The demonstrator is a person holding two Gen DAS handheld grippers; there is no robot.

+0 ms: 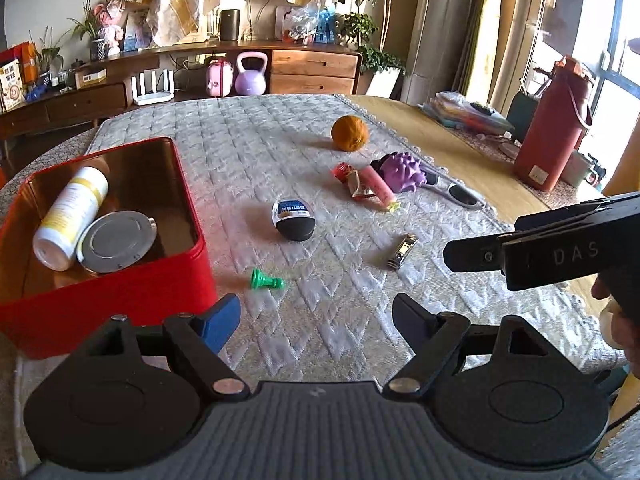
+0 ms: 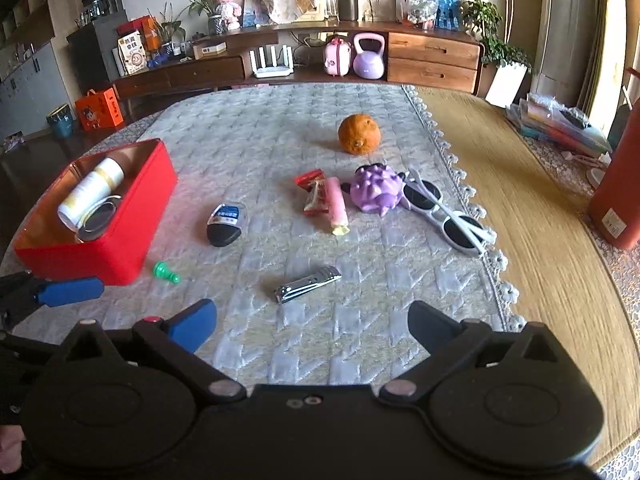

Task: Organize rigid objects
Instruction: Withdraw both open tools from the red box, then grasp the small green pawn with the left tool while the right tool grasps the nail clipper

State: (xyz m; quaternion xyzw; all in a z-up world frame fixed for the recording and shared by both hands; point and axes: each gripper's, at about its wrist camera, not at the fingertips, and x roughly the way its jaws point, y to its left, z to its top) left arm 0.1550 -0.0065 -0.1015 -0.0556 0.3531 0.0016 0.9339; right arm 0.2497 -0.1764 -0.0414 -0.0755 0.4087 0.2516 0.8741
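A red tin box (image 1: pixel 120 300) at the left holds a white bottle (image 1: pixel 70 216) and a round metal lid (image 1: pixel 118 240). On the quilted cloth lie a green chess pawn (image 1: pixel 267 279), a black and white floss case (image 1: pixel 294 220), a nail clipper (image 1: pixel 402 252), a pink snack stick (image 1: pixel 378 190), a purple spiky toy (image 1: pixel 402 172), white sunglasses (image 1: pixel 456 192) and an orange (image 1: pixel 349 133). My left gripper (image 1: pixel 316 316) is open and empty, just short of the pawn. My right gripper (image 2: pixel 314 320) is open and empty, with the nail clipper (image 2: pixel 308 284) a little ahead of it.
The cloth's lace edge (image 2: pixel 496 264) runs along the right, with bare woven matting (image 2: pixel 552 208) beyond it. A tall red flask (image 1: pixel 548 128) stands at the far right. A wooden sideboard (image 2: pixel 432 60) lines the back wall. The left gripper's blue finger (image 2: pixel 68 292) shows beside the red box (image 2: pixel 100 236).
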